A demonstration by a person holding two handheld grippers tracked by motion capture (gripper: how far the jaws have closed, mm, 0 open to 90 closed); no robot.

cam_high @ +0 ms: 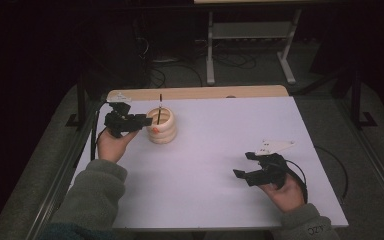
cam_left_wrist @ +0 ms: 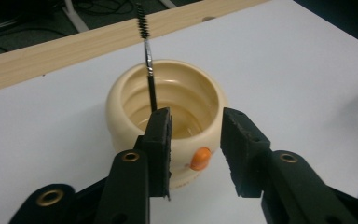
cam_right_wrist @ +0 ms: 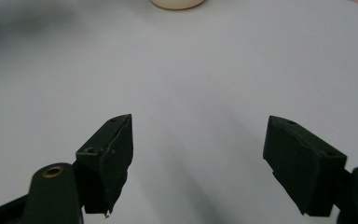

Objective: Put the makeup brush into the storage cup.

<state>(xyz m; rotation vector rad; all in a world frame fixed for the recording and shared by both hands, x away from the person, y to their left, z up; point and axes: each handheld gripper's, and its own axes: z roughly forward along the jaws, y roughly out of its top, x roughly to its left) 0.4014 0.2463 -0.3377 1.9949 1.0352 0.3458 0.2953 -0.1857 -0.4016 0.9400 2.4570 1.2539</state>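
Left gripper (cam_left_wrist: pixel 196 140) jaws part-open beside ribbed cream pot (cam_left_wrist: pixel 168 116) (brush (cam_left_wrist: pixel 148 60) inside) — right gripper (cam_right_wrist: pixel 198 163) gaping, empty, well apart

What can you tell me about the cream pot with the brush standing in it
The cream pot is round, ribbed like stacked rings, glossy like ceramic or plastic, with an orange knob on its side. It stands upright and open near the far left of the white table. A thin black brush leans inside, bristles up. The left gripper, jaws open, hovers at its near rim; contact is unclear.
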